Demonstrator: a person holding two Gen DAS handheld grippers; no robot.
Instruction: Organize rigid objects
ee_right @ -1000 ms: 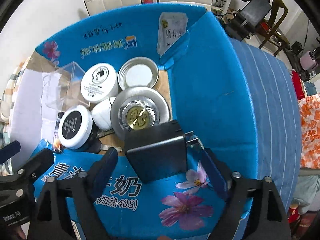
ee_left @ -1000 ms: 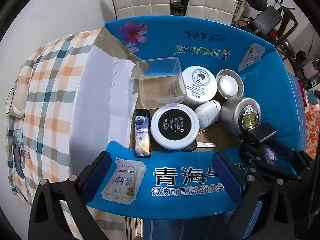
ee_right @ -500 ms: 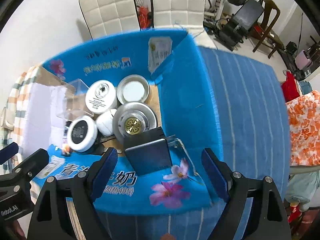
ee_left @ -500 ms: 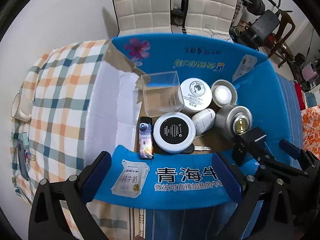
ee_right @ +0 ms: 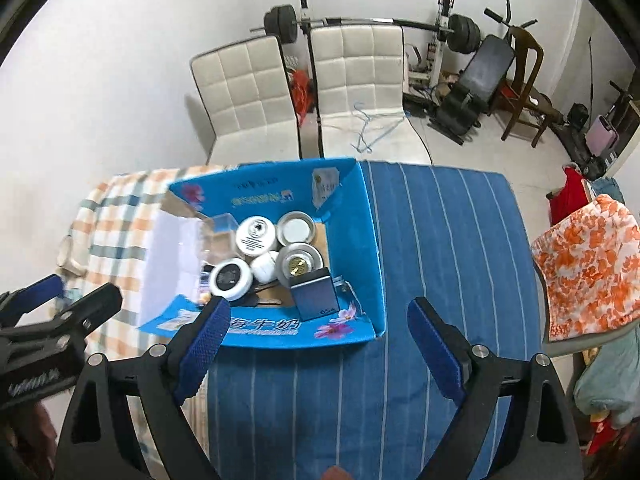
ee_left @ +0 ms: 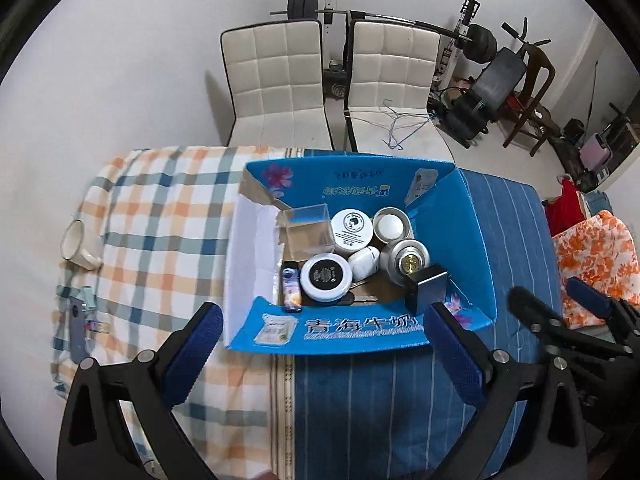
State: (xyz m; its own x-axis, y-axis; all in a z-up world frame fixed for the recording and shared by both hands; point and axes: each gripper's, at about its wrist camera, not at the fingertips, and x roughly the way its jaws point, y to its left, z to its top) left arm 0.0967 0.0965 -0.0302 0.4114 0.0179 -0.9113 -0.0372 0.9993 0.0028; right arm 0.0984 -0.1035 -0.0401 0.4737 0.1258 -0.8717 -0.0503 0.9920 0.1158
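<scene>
Currently both my grippers hang above the table with jaws spread wide and nothing between the pads. Left gripper (ee_left: 320,344): ahead of its fingertips sits the blue box (ee_left: 448,216), flaps open. Inside, near my left finger's side, a lighter (ee_left: 291,289) stands by a black-lidded jar (ee_left: 326,282); beyond them a clear box (ee_left: 308,230), a white-lidded jar (ee_left: 352,227), a metal tin (ee_left: 390,226). Toward my right finger, a dark charger (ee_left: 426,288) leans at the box's near corner, touching a silver can (ee_left: 406,258). Right gripper (ee_right: 316,328) faces the same box (ee_right: 352,220); the charger (ee_right: 314,296) lies just beyond the finger gap. A mug (ee_left: 78,244) rests far left on the checked cloth (ee_left: 160,216).
</scene>
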